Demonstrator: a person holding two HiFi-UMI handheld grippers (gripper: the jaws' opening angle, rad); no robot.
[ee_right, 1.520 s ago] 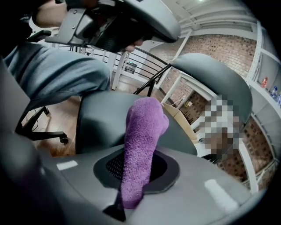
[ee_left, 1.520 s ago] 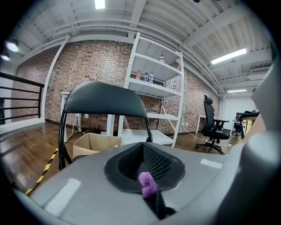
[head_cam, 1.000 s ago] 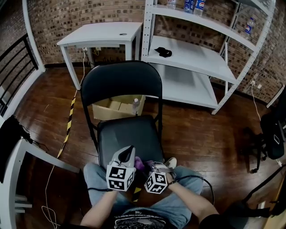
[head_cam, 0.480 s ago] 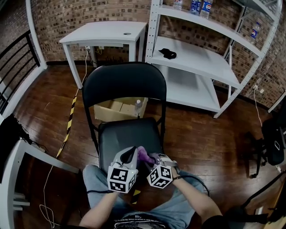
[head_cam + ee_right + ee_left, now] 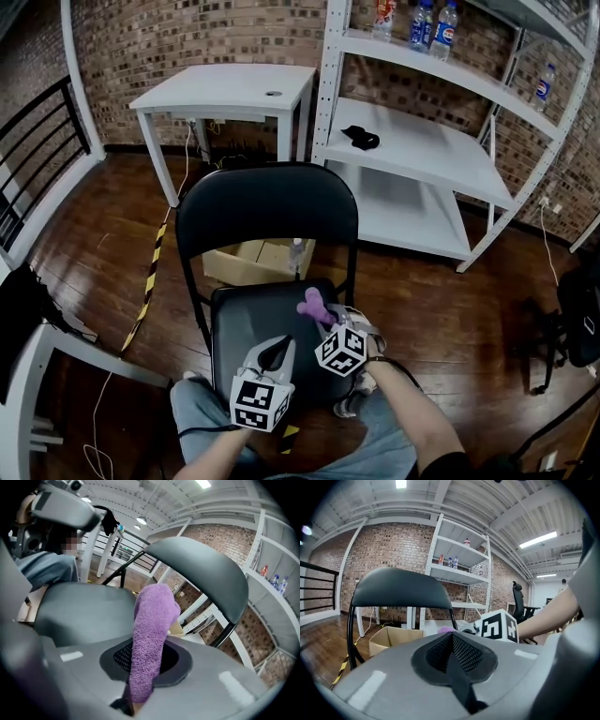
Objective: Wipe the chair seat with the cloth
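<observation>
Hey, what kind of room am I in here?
Probably a loft-style workshop or lab space. It has bare red-brown brick walls, a white metal shelving rack holding drink bottles, and a dark wooden plank floor under the black folding chair.

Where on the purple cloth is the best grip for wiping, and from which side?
One end, from the person's side, as the right gripper has it: the purple cloth is a soft strip, so pinching its base leaves the long free end beyond the jaws, probably enough to drag across the chair seat.
</observation>
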